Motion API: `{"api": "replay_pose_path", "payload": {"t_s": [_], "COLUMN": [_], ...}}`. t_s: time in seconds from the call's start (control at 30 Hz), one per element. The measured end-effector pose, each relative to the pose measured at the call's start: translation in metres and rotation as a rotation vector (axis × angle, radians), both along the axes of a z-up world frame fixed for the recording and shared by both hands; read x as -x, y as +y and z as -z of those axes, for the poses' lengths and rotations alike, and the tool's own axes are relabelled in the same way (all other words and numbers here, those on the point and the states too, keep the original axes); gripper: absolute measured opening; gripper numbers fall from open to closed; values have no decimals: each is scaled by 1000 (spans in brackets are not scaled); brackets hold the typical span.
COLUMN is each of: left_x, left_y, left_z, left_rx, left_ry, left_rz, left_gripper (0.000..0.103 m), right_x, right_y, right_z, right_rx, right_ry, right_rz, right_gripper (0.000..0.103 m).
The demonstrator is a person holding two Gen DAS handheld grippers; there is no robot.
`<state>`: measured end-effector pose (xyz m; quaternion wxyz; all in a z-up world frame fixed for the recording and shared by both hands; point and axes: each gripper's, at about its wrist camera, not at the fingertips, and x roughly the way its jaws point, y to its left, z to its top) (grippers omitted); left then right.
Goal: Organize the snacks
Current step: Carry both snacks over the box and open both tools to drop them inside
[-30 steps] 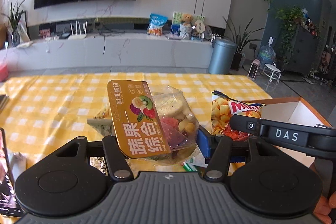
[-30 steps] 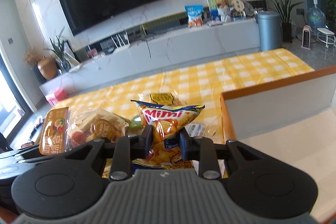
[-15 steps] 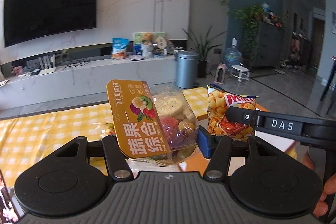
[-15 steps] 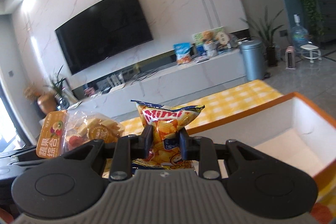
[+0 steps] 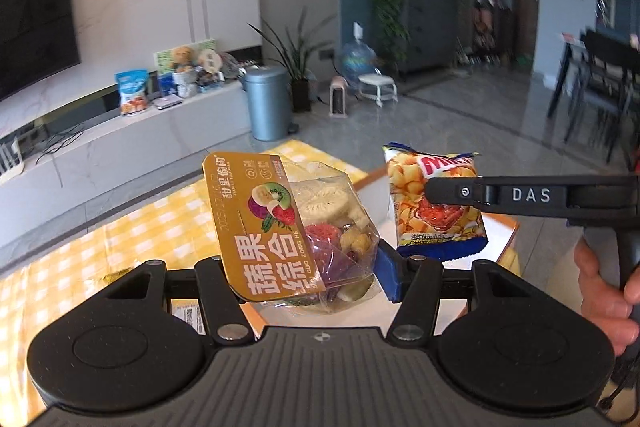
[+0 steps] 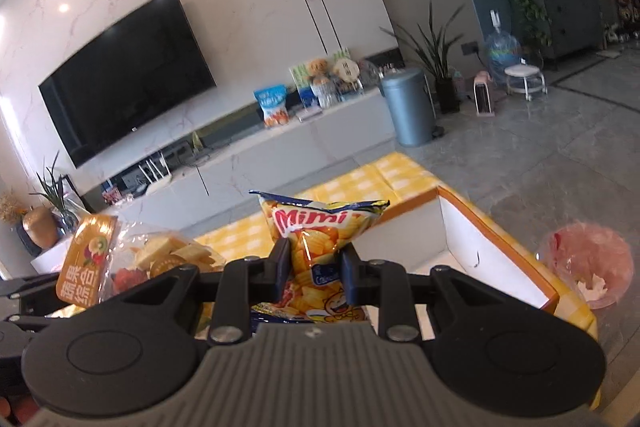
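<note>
Both arms swung right since a second ago; white orange-rimmed box [image 6: 472, 251] now lies below-right of right gripper [image 6: 314, 267], jaws clamping upright yellow Mimi chip bag [image 6: 316, 231]; left gripper [image 5: 308, 273] jaws hold gold-labelled clear dried-fruit pack [image 5: 288, 227].

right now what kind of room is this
Most likely a home living room. A large wall-mounted TV hangs over a long low media cabinet, potted plants and a water jug stand along the wall, and dining chairs show at the far side, so it probably opens onto a dining area.
</note>
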<state>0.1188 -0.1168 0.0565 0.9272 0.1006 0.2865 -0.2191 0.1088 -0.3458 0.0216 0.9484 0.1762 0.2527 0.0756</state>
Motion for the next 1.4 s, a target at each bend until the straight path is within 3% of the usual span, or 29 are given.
{"api": "replay_pose_path", "payload": {"t_s": [0.3, 0.47, 0.73, 1.03, 1.13, 1.3, 1.4], "left_x": [-34, -50, -73, -93, -94, -101, -100], "left_y": [-16, -18, -21, -27, -34, -41, -43], "left_z": [32, 48, 75, 97, 103, 112, 115], "left_rx": [-151, -182, -237, -308, -382, -446, -489], "left_ry": [82, 161, 276, 390, 407, 423, 382], "left_rz": [80, 116, 170, 166, 191, 202, 194], "left_gripper": [66, 66, 66, 67, 67, 70, 74], "right_x": [-64, -117, -187, -203, -205, -206, -205], "right_y": [-1, 14, 37, 54, 55, 54, 56], "right_z": [38, 56, 103, 116, 119, 120, 121], "right_rx": [44, 165, 315, 357, 338, 287, 261], "right_ry": [145, 206, 434, 505, 529, 551, 567], "right_rz": [-86, -205, -412, -469, -457, -466, -480], "right_gripper": [25, 25, 25, 25, 25, 25, 25]}}
